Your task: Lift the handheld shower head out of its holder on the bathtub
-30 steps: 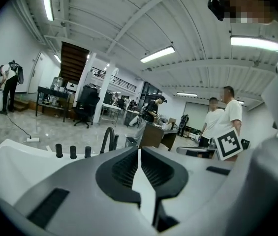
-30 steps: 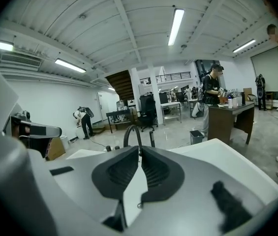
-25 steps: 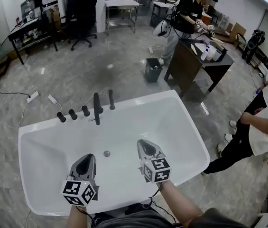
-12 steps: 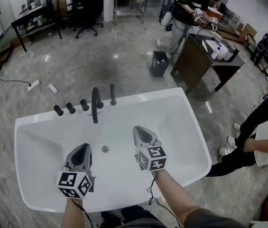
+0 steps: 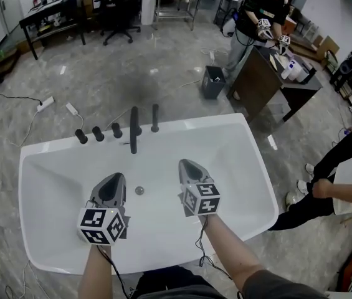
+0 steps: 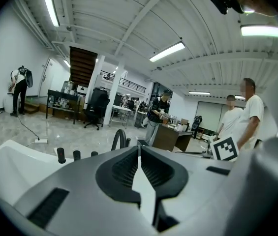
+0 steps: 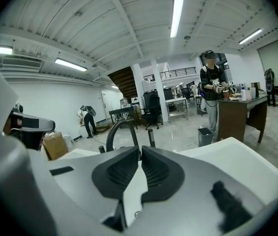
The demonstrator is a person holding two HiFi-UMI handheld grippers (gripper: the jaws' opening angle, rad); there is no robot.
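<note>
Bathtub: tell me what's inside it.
Only a round drain shows on the bathtub floor. The left gripper and right gripper cover patches of floor beneath them.

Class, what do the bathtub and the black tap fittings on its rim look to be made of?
Bathtub: glossy white, probably acrylic or enamelled; smooth, seamless, softly reflective.
Tap fittings: matt black, likely coated metal; slim rigid shapes, hardly any shine.

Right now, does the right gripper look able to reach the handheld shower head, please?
Probably yes: only open basin lies between the right gripper and the handheld shower head, upright on the bathtub rim; its shut jaws must open first.
</note>
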